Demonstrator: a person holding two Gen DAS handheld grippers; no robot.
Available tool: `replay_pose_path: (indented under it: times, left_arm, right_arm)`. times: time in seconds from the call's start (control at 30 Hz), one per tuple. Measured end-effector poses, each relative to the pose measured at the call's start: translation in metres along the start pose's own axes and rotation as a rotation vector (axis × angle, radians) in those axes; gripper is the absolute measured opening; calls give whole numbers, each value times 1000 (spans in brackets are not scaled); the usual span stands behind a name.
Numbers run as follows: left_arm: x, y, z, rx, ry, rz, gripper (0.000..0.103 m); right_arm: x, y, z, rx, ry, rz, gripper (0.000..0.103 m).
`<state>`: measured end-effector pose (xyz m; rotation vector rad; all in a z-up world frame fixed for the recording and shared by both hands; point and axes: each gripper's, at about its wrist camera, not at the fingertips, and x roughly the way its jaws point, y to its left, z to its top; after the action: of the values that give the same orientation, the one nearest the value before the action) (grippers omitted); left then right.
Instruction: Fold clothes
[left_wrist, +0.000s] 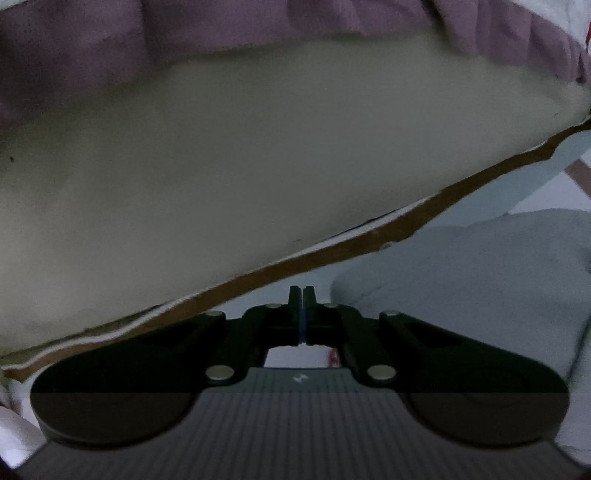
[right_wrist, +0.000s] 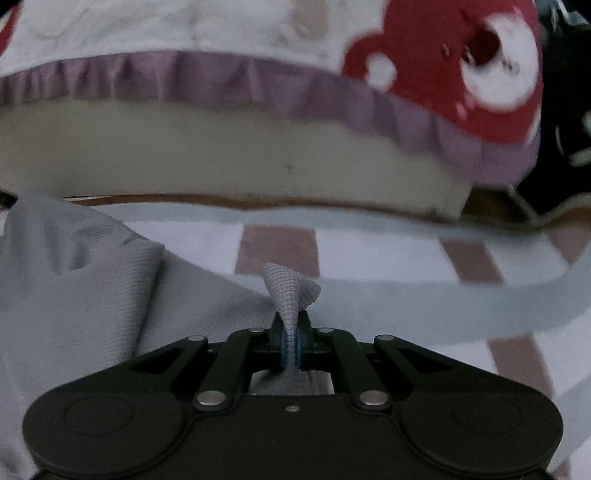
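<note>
One grey garment (right_wrist: 92, 295) corner, pinched in right claw (right_wrist: 291, 325)

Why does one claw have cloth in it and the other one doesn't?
The right claw is shut on a pinch of grey cloth, and a little peak of it pokes up between its fingers. The left claw is shut too, but with nothing between its fingers; there the grey cloth lies off to one side, untouched. Both claws are black, closed and pointing down towards the checked sheet.
</note>
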<state>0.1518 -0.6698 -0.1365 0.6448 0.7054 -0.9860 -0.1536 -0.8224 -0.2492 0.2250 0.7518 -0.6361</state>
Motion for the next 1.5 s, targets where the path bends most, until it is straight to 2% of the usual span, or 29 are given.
replay_pose_path:
  times: [0.07, 0.13, 0.17, 0.2, 0.23, 0.27, 0.3, 0.4, 0.53, 0.6, 0.67, 0.7, 0.73, 0.77, 0.9, 0.97, 1.0, 1.03, 1.1, 1.2, 1.33, 1.4, 1.5]
  left_arm:
    - [-10, -5, 2, 1, -42, -34, 4]
    - [-23, -19, 4, 39, -84, -78, 5]
    - [-29, -27, 5, 61, -103, -101, 5]
    - [-35, -36, 5, 75, -114, -148, 6]
    - [-42, -46, 6, 84, -120, -208, 8]
    - [-49, -56, 6, 93, -127, -268, 10]
    - [-55, -68, 6, 106, -126, -316, 15]
    - [-69, -109, 1, 161, -110, -421, 18]
    - [-84, -161, -13, 288, -80, -481, 25]
    - [-92, -176, -19, 320, -49, -478, 25]
    - [-86, -185, -26, 331, -17, -468, 25]
    - [-82, -188, -28, 329, 3, -462, 25]
    - [-72, -192, -31, 323, 20, -462, 25]
    - [-65, -191, -33, 315, 36, -467, 25]
    - [-55, -182, -42, 299, 74, -486, 32]
    - [-54, -180, -44, 307, 74, -489, 36]
    - [-53, -180, -44, 307, 75, -488, 42]
    - [-51, -180, -44, 308, 77, -487, 43]
    - [-49, -176, -43, 282, 86, -500, 43]
    - [-44, -170, -37, 212, 117, -536, 46]
    - [-35, -148, -24, 51, 164, -579, 46]
    - [-32, -135, -18, -7, 154, -565, 46]
    - [-31, -117, -13, -54, 122, -561, 46]
  right_arm:
    - [-9, -16, 3, 108, -12, -32, 30]
    - [-27, -38, 3, 283, -34, -61, 35]
    - [-35, -47, 0, 369, -17, -58, 39]
    - [-43, -54, -4, 457, 8, -31, 39]
    - [-50, -61, -9, 545, 33, -4, 45]
    - [-55, -66, -14, 616, 64, 24, 56]
    - [-57, -66, -21, 650, 105, 55, 59]
    - [-55, -61, -40, 704, 249, 94, 60]
    - [-63, -54, -60, 799, 316, 172, 61]
    - [-62, -50, -68, 832, 335, 222, 61]
    - [-60, -47, -71, 835, 311, 257, 63]
    - [-58, -45, -71, 825, 302, 272, 62]
    - [-54, -42, -71, 801, 308, 292, 44]
    - [-50, -39, -71, 778, 314, 312, 19]
    - [-59, -39, -65, 747, 239, 305, 17]
    - [-66, -39, -57, 737, 205, 341, 16]
    - [-70, -38, -52, 724, 188, 369, 16]
    - [-76, -32, -47, 684, 166, 383, 16]
    - [-85, -13, -31, 517, 117, 353, 16]
    - [-90, 36, -19, 155, 47, 348, 16]
    - [-92, 106, -10, -340, -34, 358, 16]
    - [-87, 125, -19, -456, 21, 408, 16]
    - [-83, 130, -34, -531, 79, 461, 17]
